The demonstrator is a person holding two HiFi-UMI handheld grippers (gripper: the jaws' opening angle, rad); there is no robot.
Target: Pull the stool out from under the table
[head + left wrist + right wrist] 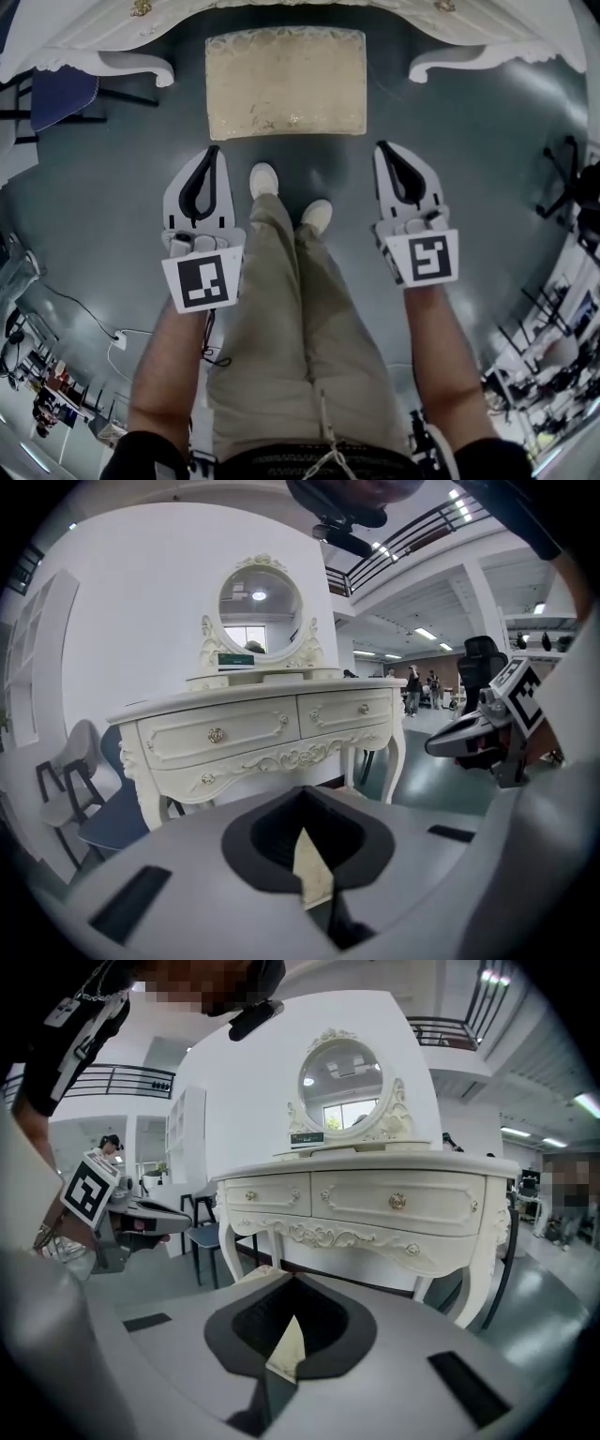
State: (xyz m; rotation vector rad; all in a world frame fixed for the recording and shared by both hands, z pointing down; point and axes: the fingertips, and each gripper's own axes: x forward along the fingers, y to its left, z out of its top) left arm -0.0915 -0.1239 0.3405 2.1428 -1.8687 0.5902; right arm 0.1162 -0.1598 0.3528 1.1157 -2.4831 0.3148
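Stool [286, 82]: beige cushion top, on the floor between the table's [66, 37] front legs [141, 67], ahead of your shoes [263, 178].
Left gripper [212, 155]: your jaws together, nothing held.
Right gripper [384, 150]: same.

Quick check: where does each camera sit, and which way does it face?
Head view: on the person's head, facing steeply down at the stool before the table; shows forearms, legs, shoes, the left hand-held gripper and right hand-held gripper, both shut.
Left gripper view: on the left hand-held gripper, facing along its jaws at the table's drawers and mirror; right hand-held gripper at right.
Right gripper view: on the right hand-held gripper, facing the table; left hand-held gripper at left.
Shared: both gripper views show table and mirror.
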